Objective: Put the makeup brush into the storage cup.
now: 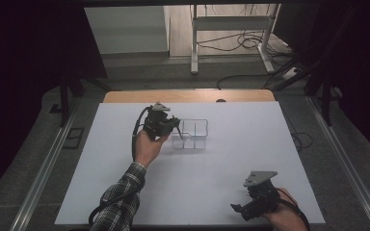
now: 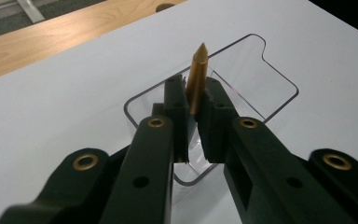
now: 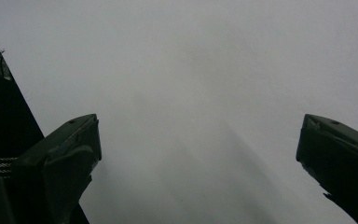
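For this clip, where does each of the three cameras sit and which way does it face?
High view: above the person's side, facing forward and down on the white table; both forearms, left gripper, right gripper.
Left gripper view: rides the left gripper, facing the clear tray; jaws clamp a gold pointed piece.
Right gripper view: rides the right gripper, facing bare table; jaws wide apart.
Shared: high and left gripper views both show the tray.

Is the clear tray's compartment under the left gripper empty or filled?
Empty: the clear tray shows bare white table through it; the gold pointed piece sits clamped in the left gripper.

No writing or labels can be read.
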The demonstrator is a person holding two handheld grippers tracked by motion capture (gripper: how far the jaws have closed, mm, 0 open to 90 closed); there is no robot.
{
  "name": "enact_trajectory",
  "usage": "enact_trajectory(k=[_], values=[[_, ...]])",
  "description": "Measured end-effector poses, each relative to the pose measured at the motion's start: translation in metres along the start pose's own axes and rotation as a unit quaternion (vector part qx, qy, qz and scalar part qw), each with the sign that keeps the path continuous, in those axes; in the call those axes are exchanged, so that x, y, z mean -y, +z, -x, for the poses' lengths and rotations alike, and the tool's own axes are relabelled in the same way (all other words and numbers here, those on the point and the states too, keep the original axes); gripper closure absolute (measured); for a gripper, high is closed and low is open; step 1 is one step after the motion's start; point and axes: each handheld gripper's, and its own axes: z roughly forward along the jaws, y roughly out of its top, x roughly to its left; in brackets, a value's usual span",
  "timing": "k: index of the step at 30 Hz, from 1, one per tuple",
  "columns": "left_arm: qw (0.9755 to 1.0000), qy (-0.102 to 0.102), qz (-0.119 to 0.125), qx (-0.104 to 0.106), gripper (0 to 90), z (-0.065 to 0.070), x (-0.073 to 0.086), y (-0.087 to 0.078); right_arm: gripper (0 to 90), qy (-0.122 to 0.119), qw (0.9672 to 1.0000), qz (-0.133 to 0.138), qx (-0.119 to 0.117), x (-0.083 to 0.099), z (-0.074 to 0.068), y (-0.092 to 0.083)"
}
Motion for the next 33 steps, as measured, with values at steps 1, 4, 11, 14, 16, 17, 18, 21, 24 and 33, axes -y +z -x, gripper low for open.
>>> enact_trajectory(k=[1,4,11,14,16,17,18,21,24,33], values=[[1.0,0.0,-0.001,0.001,83.6,0.0,0.0,0.0,0.0,0.0,1.0,0.0,0.0,0.0,0.0,0.0],[1.0,0.0,-0.004,0.002,83.6,0.002,0.001,0.002,0.0,0.001,1.0,-0.004,-0.001,0.0,0.0,0.0],[0.9999,0.001,-0.011,0.005,83.4,0.003,0.004,0.007,0.0,0.0,0.9999,-0.014,-0.004,0.001,0.0,0.003],[0.9999,0.001,-0.008,0.014,82.6,0.003,0.004,0.007,0.0,0.0,0.9999,-0.014,-0.005,0.001,0.0,0.003],[0.9998,0.002,0.001,0.018,80.2,0.003,0.003,0.005,0.0,0.001,0.9999,-0.015,-0.005,0.002,0.0,0.003],[0.9998,0.003,0.004,0.02,73.3,0.003,0.003,0.004,0.0,0.001,0.9999,-0.016,-0.005,0.002,0.0,0.003],[0.9998,0.004,0.008,0.018,73.3,0.004,0.002,0.003,0.0,0.001,0.9999,-0.016,-0.005,0.002,0.0,0.003],[0.9997,0.01,0.015,0.015,66.5,0.005,0.0,0.0,0.0,0.001,0.9999,-0.016,-0.006,0.002,0.0,0.003],[0.9995,0.015,0.026,0.006,56.7,0.007,-0.002,-0.004,0.0,0.0,0.9999,-0.016,-0.005,0.002,0.0,0.003],[0.999,0.015,0.04,-0.017,43.1,0.003,-0.005,-0.016,0.0,0.0,0.9998,-0.016,-0.006,0.002,0.0,0.003]])
